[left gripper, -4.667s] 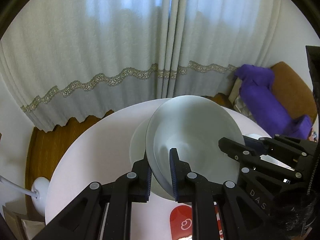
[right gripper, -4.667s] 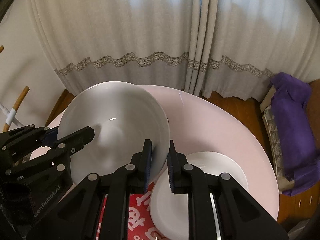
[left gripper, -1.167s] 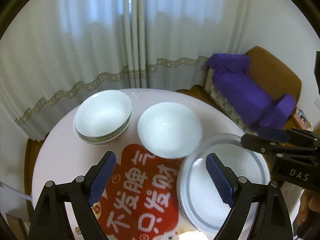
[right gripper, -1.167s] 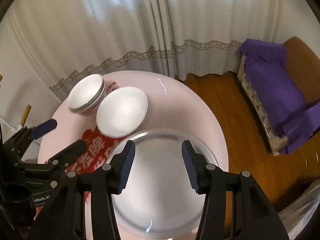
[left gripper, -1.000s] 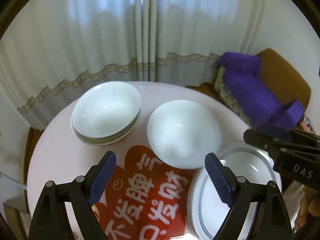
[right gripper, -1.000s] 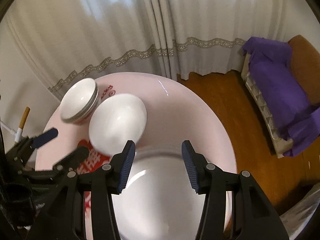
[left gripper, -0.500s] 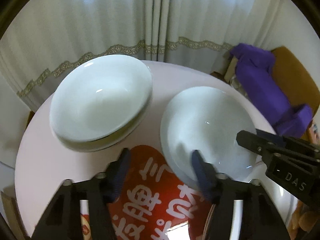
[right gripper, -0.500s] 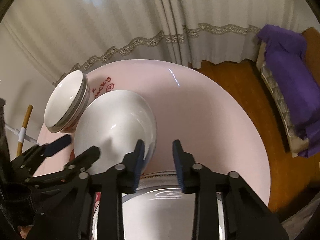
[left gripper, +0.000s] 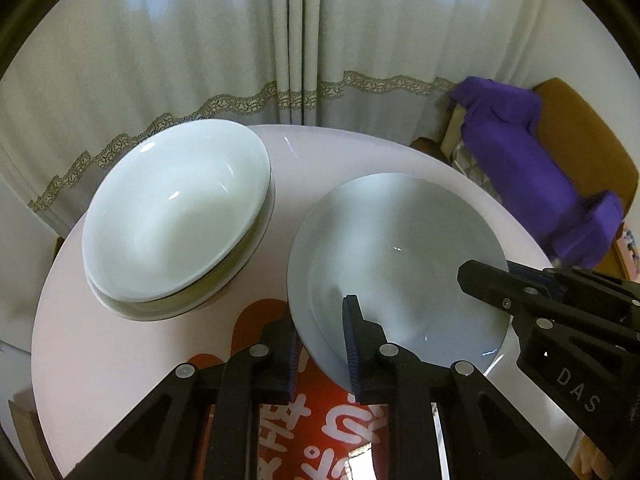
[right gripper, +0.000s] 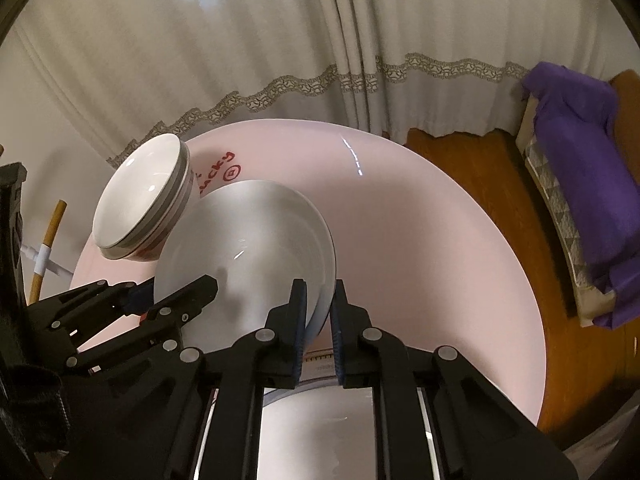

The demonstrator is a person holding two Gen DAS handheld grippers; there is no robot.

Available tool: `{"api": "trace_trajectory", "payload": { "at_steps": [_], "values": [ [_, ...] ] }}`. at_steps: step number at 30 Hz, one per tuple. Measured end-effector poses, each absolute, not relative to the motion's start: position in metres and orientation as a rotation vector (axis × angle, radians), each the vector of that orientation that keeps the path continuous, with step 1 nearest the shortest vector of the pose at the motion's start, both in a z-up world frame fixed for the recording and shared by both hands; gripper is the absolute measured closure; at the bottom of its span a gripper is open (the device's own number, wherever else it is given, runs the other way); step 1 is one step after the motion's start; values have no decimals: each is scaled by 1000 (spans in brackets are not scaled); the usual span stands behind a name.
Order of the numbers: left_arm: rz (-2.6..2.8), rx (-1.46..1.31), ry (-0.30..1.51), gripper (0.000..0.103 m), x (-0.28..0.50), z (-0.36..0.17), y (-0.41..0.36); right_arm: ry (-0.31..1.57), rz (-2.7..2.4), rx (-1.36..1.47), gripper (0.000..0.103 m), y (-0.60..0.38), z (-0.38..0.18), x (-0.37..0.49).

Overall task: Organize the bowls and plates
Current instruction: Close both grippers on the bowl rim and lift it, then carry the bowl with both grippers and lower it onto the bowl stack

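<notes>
A single white bowl (left gripper: 400, 264) sits on the round pink table (left gripper: 100, 340), partly over a red printed sticker (left gripper: 320, 420). My left gripper (left gripper: 322, 340) is shut on the bowl's near-left rim, one finger inside and one outside. From the other side, my right gripper (right gripper: 320, 308) is shut on the opposite rim of the same bowl (right gripper: 248, 248). Each gripper shows in the other's view: the right gripper (left gripper: 508, 280) and the left gripper (right gripper: 176, 286). A stack of bowls (left gripper: 172, 216) stands just left of the held bowl. A large white plate (right gripper: 320, 420) lies below my right gripper.
A pale curtain (left gripper: 280, 60) hangs behind the table. A chair with a purple cloth (left gripper: 520, 168) stands to the right over wooden floor (right gripper: 480, 168). A stick with white tape (right gripper: 48, 240) leans at the table's left.
Both grippers came down from above the plate toward the single bowl. Their jaws went from wide open to shut on its rim, one on each side.
</notes>
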State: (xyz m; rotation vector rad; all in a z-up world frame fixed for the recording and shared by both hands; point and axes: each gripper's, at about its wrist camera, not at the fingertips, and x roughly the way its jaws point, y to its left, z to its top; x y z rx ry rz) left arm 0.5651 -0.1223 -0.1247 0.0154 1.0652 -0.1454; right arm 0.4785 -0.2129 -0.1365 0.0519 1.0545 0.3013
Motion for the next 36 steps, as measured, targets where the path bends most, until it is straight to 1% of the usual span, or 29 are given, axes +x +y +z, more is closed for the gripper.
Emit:
{"api": "trace_trajectory", "payload": {
  "at_steps": [5,10,15,20,29,36],
  "values": [
    [-161,8,1028,87,539,-108,-112,1030,300,46,92,-212,-123,471],
    [-186,-22,974,87,523,-84,-96,988,303,43,92,-209,-98,460],
    [-179,-46,918,87,506,-66,-67,934,319,22,92,-191,-69,453],
    [-156,-67,877,87,488,-59,-31,899,347,-1,92,-163,-55,453],
    [-73,-114,869,87,478,-68,21,893,401,-44,92,-112,-60,471],
    [-48,-99,888,87,500,-78,10,907,404,-65,92,-93,-78,489]
  ]
}}
